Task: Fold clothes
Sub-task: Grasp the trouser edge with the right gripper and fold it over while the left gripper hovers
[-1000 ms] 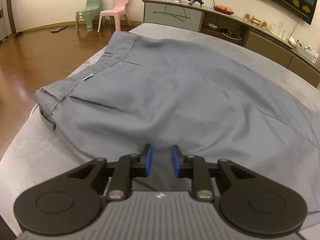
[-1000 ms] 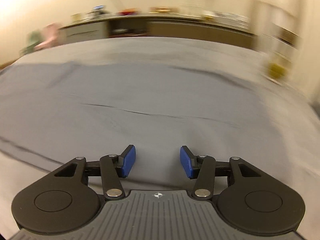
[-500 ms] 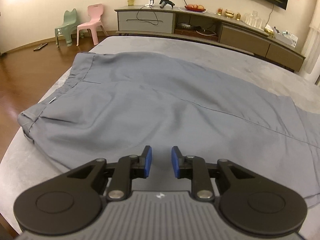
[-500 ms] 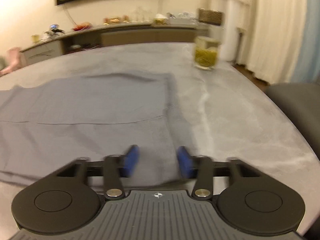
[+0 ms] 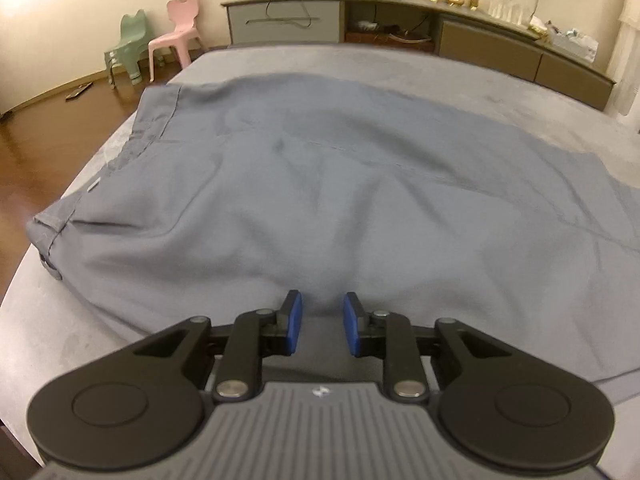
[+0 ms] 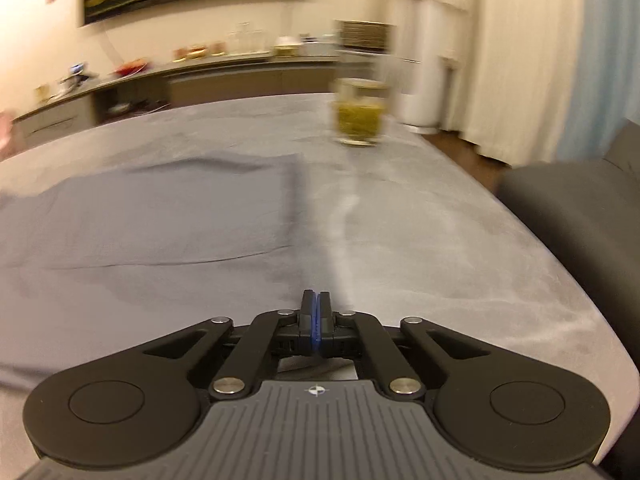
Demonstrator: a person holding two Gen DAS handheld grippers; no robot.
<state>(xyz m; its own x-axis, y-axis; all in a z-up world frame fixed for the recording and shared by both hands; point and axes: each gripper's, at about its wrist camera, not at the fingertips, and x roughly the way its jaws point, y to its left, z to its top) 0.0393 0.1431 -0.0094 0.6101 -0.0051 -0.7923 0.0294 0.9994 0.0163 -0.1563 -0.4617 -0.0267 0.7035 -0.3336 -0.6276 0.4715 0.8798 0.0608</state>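
Left gripper (image 5: 322,328) fingers sit narrowly apart, grey trousers (image 5: 320,200) bunched between them; whether they pinch, cannot tell. Right gripper (image 6: 316,320) fingers clenched together with nothing visibly between, trousers (image 6: 152,232) spreading ahead-left over the desk (image 6: 440,240).

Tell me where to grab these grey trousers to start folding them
Probably the waistband at the trousers' far left end: its stitched edge is thicker and firmer than the loose cloth bunched by the left gripper. Come in low from the table's left edge, pinching across it.
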